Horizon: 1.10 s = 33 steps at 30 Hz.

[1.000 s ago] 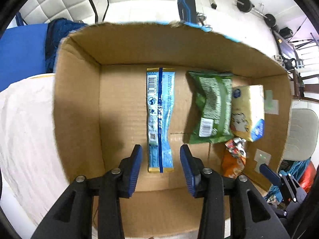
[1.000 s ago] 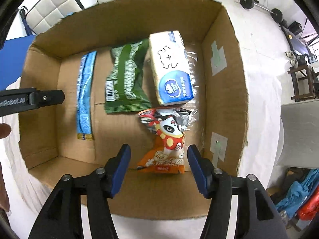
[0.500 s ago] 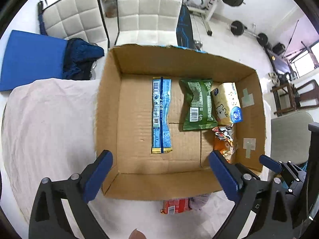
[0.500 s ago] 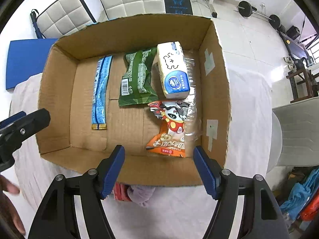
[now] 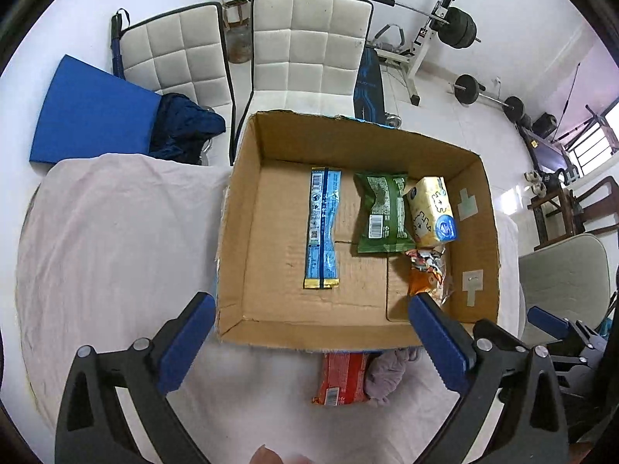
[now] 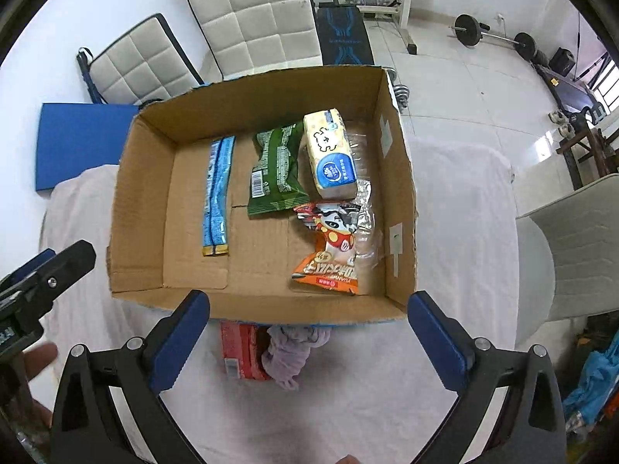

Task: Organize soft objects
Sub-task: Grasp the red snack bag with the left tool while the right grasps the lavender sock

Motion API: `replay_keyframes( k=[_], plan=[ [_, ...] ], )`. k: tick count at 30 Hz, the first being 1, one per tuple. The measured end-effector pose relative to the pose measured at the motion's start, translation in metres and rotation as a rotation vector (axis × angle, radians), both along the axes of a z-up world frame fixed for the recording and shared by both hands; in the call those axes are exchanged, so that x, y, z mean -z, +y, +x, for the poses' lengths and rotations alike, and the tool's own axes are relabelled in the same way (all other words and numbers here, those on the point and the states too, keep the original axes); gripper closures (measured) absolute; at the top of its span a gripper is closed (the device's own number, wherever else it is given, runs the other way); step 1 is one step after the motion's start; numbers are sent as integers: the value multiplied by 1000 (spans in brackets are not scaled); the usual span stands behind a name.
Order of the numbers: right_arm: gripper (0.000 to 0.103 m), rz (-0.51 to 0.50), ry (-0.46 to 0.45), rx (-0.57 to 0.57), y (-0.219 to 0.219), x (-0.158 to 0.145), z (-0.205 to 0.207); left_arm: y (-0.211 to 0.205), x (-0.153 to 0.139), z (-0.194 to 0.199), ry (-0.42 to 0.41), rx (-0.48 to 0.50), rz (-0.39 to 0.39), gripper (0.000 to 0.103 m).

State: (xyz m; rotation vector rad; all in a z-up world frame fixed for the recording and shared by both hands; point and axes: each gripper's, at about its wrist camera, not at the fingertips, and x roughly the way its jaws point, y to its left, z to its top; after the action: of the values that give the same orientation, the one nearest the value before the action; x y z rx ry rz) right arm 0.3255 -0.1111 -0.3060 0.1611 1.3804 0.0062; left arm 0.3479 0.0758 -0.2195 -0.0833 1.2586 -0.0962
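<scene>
Pale pink cloth covers the tabletop [image 5: 116, 232] in the left wrist view, with white padded chairs [image 5: 309, 50] and a barbell rack on the tiled floor beyond. An open brown cardboard box [image 5: 247, 232] sits on the cloth and holds a long blue snack wrapper [image 5: 322, 228], a green foil packet [image 5: 383, 212], a yellow tissue pack [image 5: 431, 208] and an orange cartoon snack bag [image 5: 425, 274], the wrapper lying apart from the other three, which are bunched at the far right. The left claw [image 5: 309, 344] is over the box's near wall; its jaws are opening, already wide, with nothing between the pads. Outside the box, just below that wall, a red flat packet [image 5: 340, 379] lies on the cloth with a crumpled lilac cloth item [image 5: 387, 375] touching its right edge. In the right wrist view the same box [image 6: 139, 212] appears with the same four items inside; the red packet [image 6: 240, 352] and lilac cloth [image 6: 290, 352] sit just beyond the near wall. The right claw [image 6: 309, 336] is likewise empty and its jaws are opening, near their widest. Judgement: these two items remain to be sorted. Both lie almost directly under the right claw, centred between its pads, while from the left claw they sit slightly right of centre; the right hand appears better placed. The red packet's long axis runs toward the box, across the pad gap.
</scene>
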Motion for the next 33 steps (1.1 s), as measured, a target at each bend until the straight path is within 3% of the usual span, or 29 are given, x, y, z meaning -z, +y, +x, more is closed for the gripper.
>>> replay_keyframes(
  k=[3, 6, 10, 16, 19, 23, 28, 33],
  plan=[
    [0, 29, 12, 8, -5, 3, -19, -4, 3, -16, 5, 9, 39, 0],
    [0, 80, 87, 19, -6, 29, -46, -2, 18, -37, 7, -14, 71, 0],
    [0, 147, 167, 54, -5, 72, -73, 1, 63, -61, 102, -35, 61, 0],
    [0, 254, 248, 151, -6, 141, -78, 6, 126, -83, 228, -74, 126, 0],
    [13, 297, 275, 169, -1, 168, -72, 10, 145, -88, 265, -92, 133, 0],
    [57, 356, 307, 162, 11, 195, -72, 8, 161, -90, 300, -104, 150, 1],
    [59, 230, 267, 134, 9, 180, -84, -10, 166, -85, 307, -70, 148, 1],
    [59, 169, 278, 149, -24, 164, -100, -42, 178, -72, 327, -9, 98, 0]
  ],
)
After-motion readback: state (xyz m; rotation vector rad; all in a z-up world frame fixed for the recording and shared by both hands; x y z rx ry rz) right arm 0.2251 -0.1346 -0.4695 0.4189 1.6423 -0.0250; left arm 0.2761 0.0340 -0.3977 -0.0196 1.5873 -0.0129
